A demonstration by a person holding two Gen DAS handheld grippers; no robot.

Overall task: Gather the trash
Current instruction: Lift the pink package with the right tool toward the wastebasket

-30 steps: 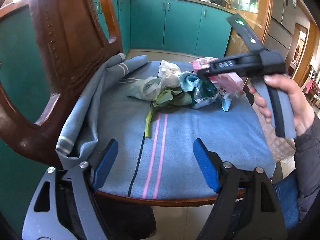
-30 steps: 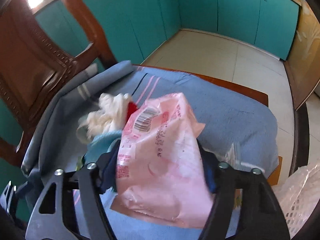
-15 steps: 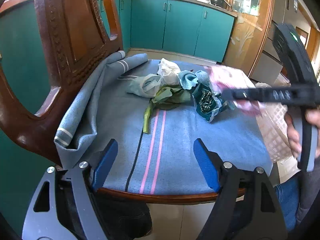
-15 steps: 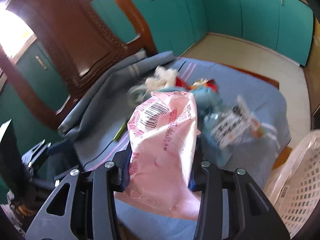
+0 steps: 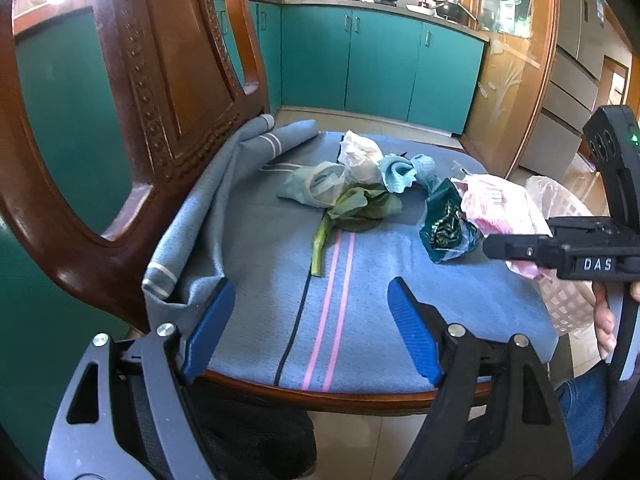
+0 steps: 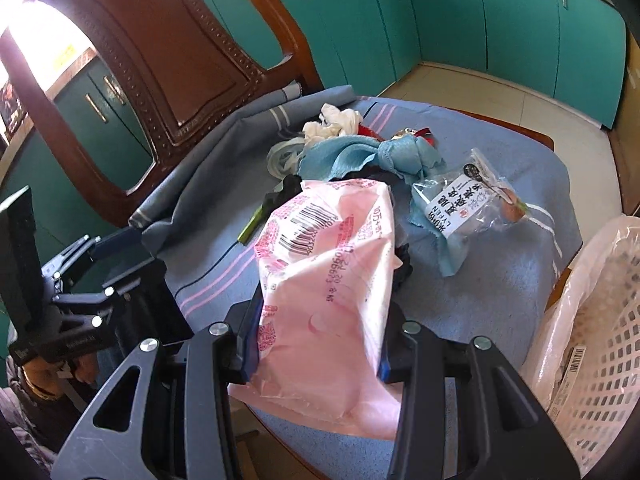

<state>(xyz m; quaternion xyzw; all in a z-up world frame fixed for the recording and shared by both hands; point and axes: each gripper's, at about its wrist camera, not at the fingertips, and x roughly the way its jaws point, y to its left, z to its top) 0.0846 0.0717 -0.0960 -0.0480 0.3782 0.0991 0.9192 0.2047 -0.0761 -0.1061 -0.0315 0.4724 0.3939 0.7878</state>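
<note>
A: Why is the right gripper (image 6: pixel 316 344) pinching that crinkled pink plastic wrapper (image 6: pixel 328 280) above the chair's blue striped cloth (image 5: pixel 320 320)?

B: Probably carrying it toward the white perforated plastic basket (image 6: pixel 592 360) beside the seat. The left gripper (image 5: pixel 308 328) is waiting wide and empty.

A: Anything unclear?

B: The wrapper is hiding the right fingers' pads, and the basket's contents are hard to make out.

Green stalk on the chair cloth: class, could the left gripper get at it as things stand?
Probably yes. The left gripper is open and empty, and the green stalk lies straight ahead on bare cloth, nothing between. The right gripper, shut on the pink packet, is off to the side.
</note>
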